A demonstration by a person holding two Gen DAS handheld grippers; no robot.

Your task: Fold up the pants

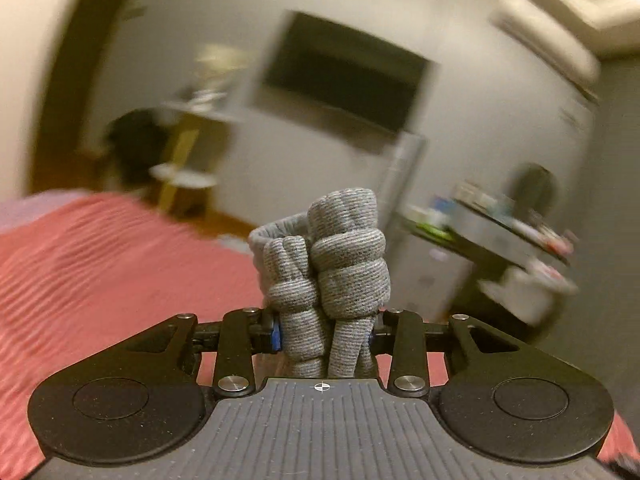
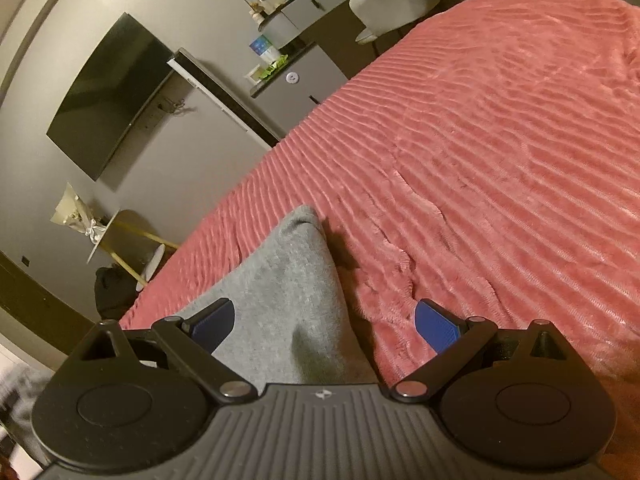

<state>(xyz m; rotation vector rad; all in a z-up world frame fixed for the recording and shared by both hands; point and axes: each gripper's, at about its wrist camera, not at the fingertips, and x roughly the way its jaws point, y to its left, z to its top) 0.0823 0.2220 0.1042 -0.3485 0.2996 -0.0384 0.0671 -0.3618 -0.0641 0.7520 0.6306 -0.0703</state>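
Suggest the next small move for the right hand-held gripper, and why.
Probably close the right hand-held gripper on the pants: its jaws stand open with a grey fold between them on the bedspread, while the left hand-held gripper is shut on bunched cloth.

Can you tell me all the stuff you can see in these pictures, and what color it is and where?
pants: one pair, grey, bunched in the left gripper, another part lying on the bed
bedspread: one, pink ribbed, covering the bed
TV: one, black, on the wall
round side table: one, yellow legs, by the wall
dresser: one, grey, bottles on top, past the bed
left gripper: shut on the pants
right gripper: open, blue pads, over the pants
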